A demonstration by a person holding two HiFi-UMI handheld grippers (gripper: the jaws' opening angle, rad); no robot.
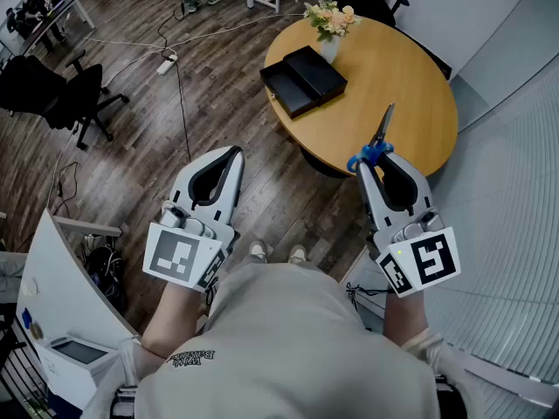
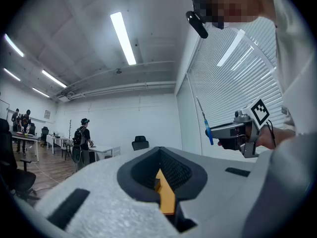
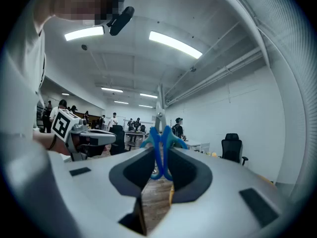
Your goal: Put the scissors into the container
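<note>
The right gripper [image 3: 159, 157] has its jaws closed on the blue handles of the scissors [image 3: 158, 135], whose metal blades stand up toward 12 o'clock. At 9 o'clock the left gripper [image 3: 105, 139] reaches in, its marker cube toward the edge. A black office chair [image 3: 232, 144] stands at 3 o'clock. Ceiling light strips [image 3: 174, 43] glow at 12 o'clock.

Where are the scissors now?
Head view, right side: the scissors are held by their blue handles in the right gripper, against the round table's near edge, short of the container.
</note>
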